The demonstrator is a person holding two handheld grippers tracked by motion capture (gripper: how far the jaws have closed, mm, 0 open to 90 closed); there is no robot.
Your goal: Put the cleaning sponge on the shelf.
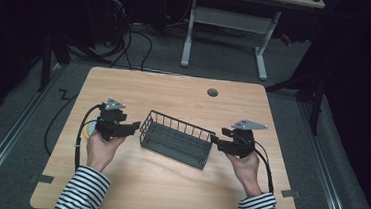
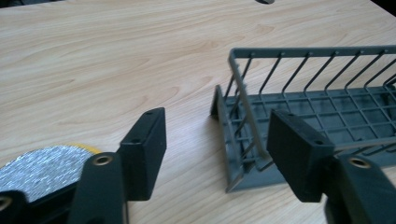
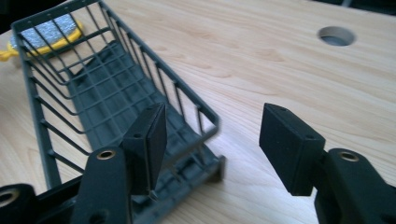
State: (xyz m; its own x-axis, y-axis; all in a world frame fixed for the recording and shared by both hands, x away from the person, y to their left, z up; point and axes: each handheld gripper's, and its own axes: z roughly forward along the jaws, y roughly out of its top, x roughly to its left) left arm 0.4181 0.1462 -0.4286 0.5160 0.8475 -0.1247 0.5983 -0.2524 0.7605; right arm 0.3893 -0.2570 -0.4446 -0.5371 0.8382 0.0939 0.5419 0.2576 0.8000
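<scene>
A dark grey wire basket (image 1: 176, 139) stands slantwise on the middle of the wooden table (image 1: 174, 91). My left gripper (image 1: 132, 127) is at the basket's left end and open. In the left gripper view the basket (image 2: 327, 102) has its end wall in the gap of the left gripper (image 2: 219, 135), and neither pad presses on it. My right gripper (image 1: 216, 139) is at the other end, also open. In the right gripper view the basket (image 3: 93, 93) has its end rim between the spread jaws of the right gripper (image 3: 217, 126), close to the left one.
A round silver scouring pad with a yellow rim (image 2: 42, 170) lies on the table under my left hand; through the wires it appears as the pad (image 3: 51, 28). A cable hole (image 1: 212, 92) sits near the table's far edge. A desk frame (image 1: 227, 32) stands beyond the table.
</scene>
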